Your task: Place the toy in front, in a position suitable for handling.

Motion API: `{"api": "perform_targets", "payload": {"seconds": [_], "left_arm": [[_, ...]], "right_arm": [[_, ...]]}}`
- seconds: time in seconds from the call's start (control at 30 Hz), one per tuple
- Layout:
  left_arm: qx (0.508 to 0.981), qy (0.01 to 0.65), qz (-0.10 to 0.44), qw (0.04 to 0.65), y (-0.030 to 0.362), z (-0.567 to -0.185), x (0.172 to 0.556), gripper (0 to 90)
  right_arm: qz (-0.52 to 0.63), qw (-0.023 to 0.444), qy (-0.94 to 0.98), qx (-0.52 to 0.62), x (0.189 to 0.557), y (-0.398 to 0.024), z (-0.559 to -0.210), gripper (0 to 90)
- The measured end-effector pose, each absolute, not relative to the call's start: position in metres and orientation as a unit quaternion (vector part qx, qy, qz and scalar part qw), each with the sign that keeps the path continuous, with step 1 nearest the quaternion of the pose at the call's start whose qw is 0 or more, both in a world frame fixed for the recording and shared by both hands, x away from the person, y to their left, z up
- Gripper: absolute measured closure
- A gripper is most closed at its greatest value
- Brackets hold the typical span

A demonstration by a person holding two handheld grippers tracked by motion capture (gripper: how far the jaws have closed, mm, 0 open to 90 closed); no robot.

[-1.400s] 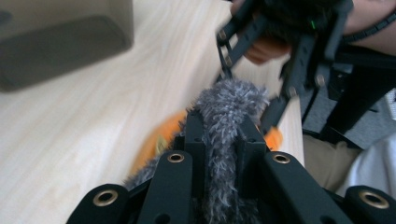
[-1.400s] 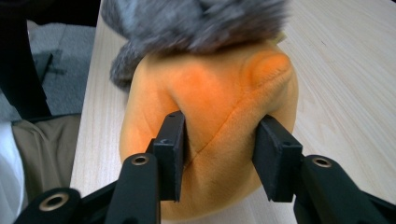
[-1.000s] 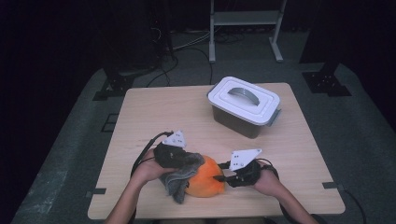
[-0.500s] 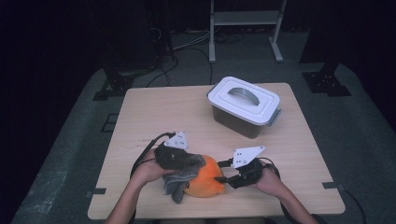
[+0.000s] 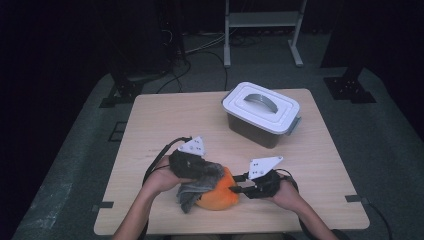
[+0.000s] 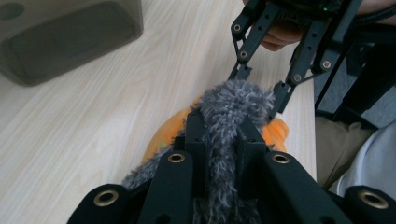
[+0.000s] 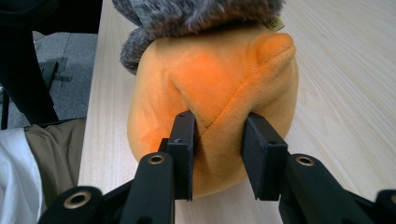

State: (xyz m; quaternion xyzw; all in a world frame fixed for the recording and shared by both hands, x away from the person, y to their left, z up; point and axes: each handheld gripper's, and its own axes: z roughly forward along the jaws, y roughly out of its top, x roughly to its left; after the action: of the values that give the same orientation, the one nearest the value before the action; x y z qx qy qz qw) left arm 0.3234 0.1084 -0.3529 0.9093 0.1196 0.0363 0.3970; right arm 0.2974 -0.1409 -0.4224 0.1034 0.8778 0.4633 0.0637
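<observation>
- Slightly raised since the earlier frames is the left gripper, with the shaggy grey plush fabric lifted a little along with it; the right gripper is kept in place, its jaws having just been closing on the toy.
- A strip of the grey fabric is clamped between the closed left jaws, as the left gripper view shows.
- A fold of the round orange plush toy is pinched between the right jaws (the pads are pressed into the soft side).
- The toy is rested on the light wooden table, near its front edge, between the two grippers.
- The grey fabric is draped over the top and left side of the toy, so any peel is judged to run up and leftward, away from the right gripper.
- The lidded grey plastic box is left well apart, farther back.
</observation>
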Motion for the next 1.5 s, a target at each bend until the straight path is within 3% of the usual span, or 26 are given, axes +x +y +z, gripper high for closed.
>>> {"api": "perform_targets", "payload": {"seconds": [0.17, 0.37, 0.43, 0.47, 0.5, 0.53, 0.63, 0.93, 1.0, 1.03, 1.07, 1.2, 1.27, 1.3, 1.5], "left_arm": [[0.913, 0.139, 0.025, 0.382, 0.113, -0.37, 0.329, 79.1], [0.909, 0.154, 0.019, 0.387, 0.127, -0.38, 0.331, 79.1], [0.909, 0.151, 0.022, 0.388, 0.126, -0.38, 0.331, 79.1], [0.909, 0.148, 0.023, 0.388, 0.124, -0.378, 0.33, 79.1], [0.908, 0.141, 0.025, 0.395, 0.12, -0.375, 0.328, 79.1], [0.908, 0.141, 0.025, 0.395, 0.12, -0.375, 0.328, 79.1], [0.902, 0.127, 0.022, 0.412, 0.115, -0.362, 0.324, 79.0], [0.909, 0.134, 0.002, 0.395, 0.123, -0.376, 0.322, 79.0], [0.907, 0.139, 0.0, 0.398, 0.127, -0.38, 0.321, 79.0], [0.904, 0.138, -0.012, 0.404, 0.129, -0.383, 0.318, 79.1], [0.904, 0.138, -0.012, 0.404, 0.129, -0.383, 0.318, 79.0], [0.903, 0.119, -0.035, 0.411, 0.123, -0.385, 0.312, 78.9], [0.903, 0.115, -0.037, 0.412, 0.12, -0.384, 0.312, 79.0], [0.897, 0.118, -0.034, 0.425, 0.122, -0.38, 0.314, 79.1], [0.888, 0.122, -0.017, 0.443, 0.122, -0.361, 0.322, 79.6]], "right_arm": [[0.463, 0.062, 0.878, 0.106, 0.296, -0.14, -0.424, 64.3], [0.481, 0.032, 0.866, 0.131, 0.305, -0.145, -0.428, 45.5], [0.48, 0.035, 0.866, 0.134, 0.305, -0.143, -0.429, 43.2], [0.477, 0.038, 0.867, 0.136, 0.305, -0.141, -0.429, 43.3], [0.478, 0.038, 0.867, 0.138, 0.304, -0.138, -0.43, 50.2], [0.478, 0.038, 0.867, 0.138, 0.304, -0.138, -0.43, 50.2], [0.477, 0.052, 0.867, 0.132, 0.299, -0.136, -0.427, 61.0], [0.46, 0.063, 0.878, 0.115, 0.297, -0.134, -0.429, 64.5], [0.465, 0.049, 0.876, 0.12, 0.298, -0.134, -0.428, 56.4], [0.47, 0.036, 0.872, 0.13, 0.3, -0.133, -0.427, 44.5], [0.47, 0.036, 0.872, 0.13, 0.3, -0.133, -0.427, 44.5], [0.476, -0.001, 0.867, 0.148, 0.305, -0.127, -0.428, 30.7], [0.468, 0.002, 0.871, 0.148, 0.305, -0.122, -0.429, 35.0], [0.463, 0.021, 0.876, 0.137, 0.303, -0.122, -0.428, 48.3], [0.45, 0.078, 0.887, 0.071, 0.304, -0.123, -0.412, 58.8]]}}
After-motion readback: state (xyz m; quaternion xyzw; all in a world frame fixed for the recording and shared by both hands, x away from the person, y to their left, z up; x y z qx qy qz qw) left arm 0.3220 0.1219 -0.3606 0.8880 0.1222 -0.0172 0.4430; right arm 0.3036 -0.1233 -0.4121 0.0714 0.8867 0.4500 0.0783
